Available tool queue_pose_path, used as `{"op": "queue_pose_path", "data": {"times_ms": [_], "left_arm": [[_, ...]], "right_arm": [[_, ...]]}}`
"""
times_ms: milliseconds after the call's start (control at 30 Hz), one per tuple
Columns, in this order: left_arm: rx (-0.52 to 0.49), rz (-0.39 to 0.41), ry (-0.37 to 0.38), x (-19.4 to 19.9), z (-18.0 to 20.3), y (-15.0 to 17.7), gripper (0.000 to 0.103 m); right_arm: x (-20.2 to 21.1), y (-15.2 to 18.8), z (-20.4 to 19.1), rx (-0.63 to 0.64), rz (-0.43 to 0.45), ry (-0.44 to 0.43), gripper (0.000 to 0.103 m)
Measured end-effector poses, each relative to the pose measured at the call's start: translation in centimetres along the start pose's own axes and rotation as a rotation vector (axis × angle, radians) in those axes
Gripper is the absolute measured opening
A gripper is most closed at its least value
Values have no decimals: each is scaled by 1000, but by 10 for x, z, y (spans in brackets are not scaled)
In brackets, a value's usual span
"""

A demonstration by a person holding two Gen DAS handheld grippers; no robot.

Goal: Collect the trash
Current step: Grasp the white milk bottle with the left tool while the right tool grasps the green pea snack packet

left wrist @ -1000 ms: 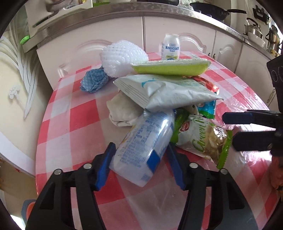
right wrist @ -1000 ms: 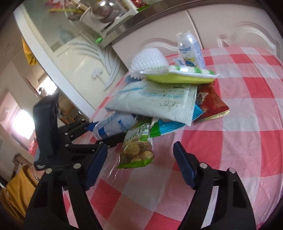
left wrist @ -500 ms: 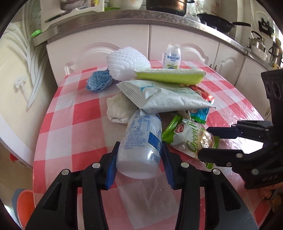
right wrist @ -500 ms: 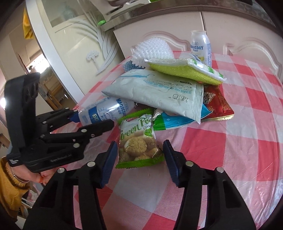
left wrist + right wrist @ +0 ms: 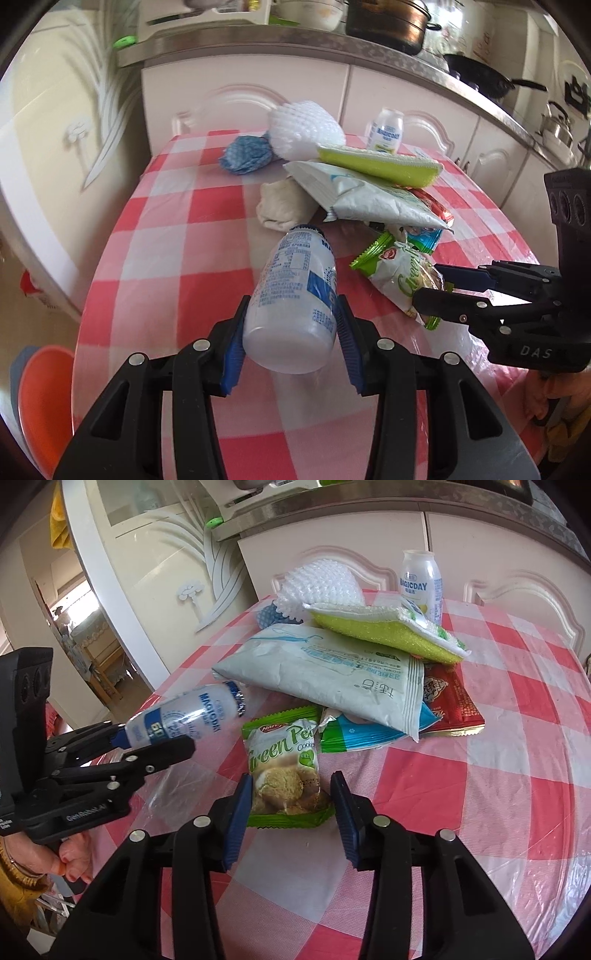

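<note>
A white plastic bottle (image 5: pixel 295 288) with a blue label hangs tilted above the red-checked table (image 5: pixel 177 229), clear of the trash pile. My left gripper (image 5: pixel 290 321) is shut on its base; the right wrist view shows that gripper (image 5: pixel 155 738) and the bottle (image 5: pixel 192 712) at the left. A green cookie packet (image 5: pixel 282 753) lies on the cloth in front of the pile. My right gripper (image 5: pixel 291 801) straddles its near end, jaws closing, pads touching both side edges. In the left wrist view the right gripper (image 5: pixel 428 282) pinches the packet (image 5: pixel 399 269).
The pile holds a white pouch (image 5: pixel 332 672), a green sponge (image 5: pixel 388 631), a red packet (image 5: pixel 450 701) and a blue-green wrapper (image 5: pixel 354 731). Behind stand a small bottle (image 5: pixel 421 583), white foam netting (image 5: pixel 317 583) and a blue cloth (image 5: pixel 245 155). An orange bin (image 5: pixel 40 398) sits on the floor at left.
My left gripper closed on the bottle and drew it back out of the pile, off the cloth. My right gripper's jaws narrowed from wide apart onto the cookie packet.
</note>
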State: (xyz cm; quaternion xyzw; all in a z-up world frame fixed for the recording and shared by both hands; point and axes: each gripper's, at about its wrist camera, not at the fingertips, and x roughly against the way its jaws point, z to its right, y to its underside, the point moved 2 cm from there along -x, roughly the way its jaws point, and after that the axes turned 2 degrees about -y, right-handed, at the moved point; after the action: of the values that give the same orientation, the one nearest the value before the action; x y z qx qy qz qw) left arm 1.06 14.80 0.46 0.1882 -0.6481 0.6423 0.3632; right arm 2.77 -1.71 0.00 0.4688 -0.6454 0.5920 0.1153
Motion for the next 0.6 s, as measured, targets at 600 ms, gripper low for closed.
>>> {"op": "queue_pose_path", "data": {"times_ms": [600], "left_arm": [[134,42,-25,49,-29,40,46]], "right_arm": [[13,5,11,-77,66,-82,43]]}}
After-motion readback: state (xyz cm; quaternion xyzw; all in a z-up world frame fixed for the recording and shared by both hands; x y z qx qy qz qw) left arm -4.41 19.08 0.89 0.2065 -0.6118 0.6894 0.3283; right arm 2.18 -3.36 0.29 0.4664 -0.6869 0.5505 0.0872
